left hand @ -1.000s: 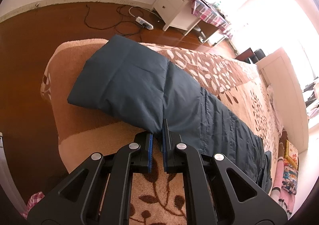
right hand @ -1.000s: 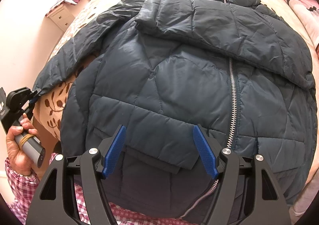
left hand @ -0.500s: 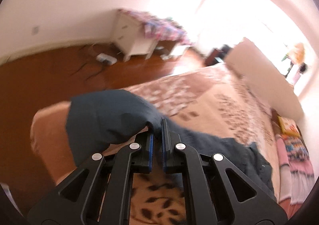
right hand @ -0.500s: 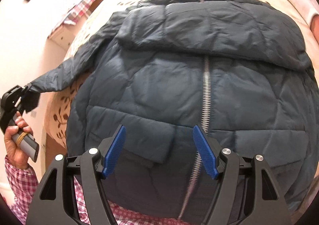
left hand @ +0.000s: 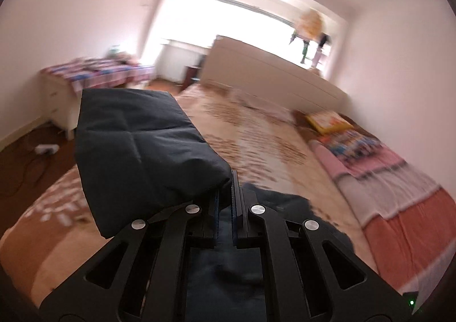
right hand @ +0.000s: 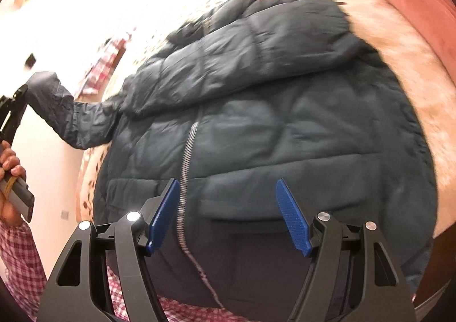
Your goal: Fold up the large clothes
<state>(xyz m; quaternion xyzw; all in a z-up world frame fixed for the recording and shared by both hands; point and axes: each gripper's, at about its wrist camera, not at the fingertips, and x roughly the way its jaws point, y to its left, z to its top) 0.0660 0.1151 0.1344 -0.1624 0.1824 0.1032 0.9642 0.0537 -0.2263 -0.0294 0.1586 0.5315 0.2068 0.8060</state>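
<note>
Your right gripper (right hand: 228, 213) hangs with jaws wide apart over the jacket (right hand: 270, 128), near its hem and zipper (right hand: 185, 156). The jacket lies on the bed (left hand: 270, 145). Your left gripper (left hand: 225, 202) has its jaws clamped on the jacket's sleeve (left hand: 142, 151), held up off the bed's left edge.

Counts across both wrist views

One dark padded jacket (right hand: 256, 122) is being shown, with one zipper (right hand: 186, 151) and one sleeve (left hand: 136, 148) being lifted toward nine o'clock. Two grippers are being counted: left gripper (left hand: 225, 193), right gripper (right hand: 228, 213). One bed (left hand: 270, 145), one white cabinet (left hand: 57, 105) and one hand (right hand: 8, 168) are being seen.
</note>
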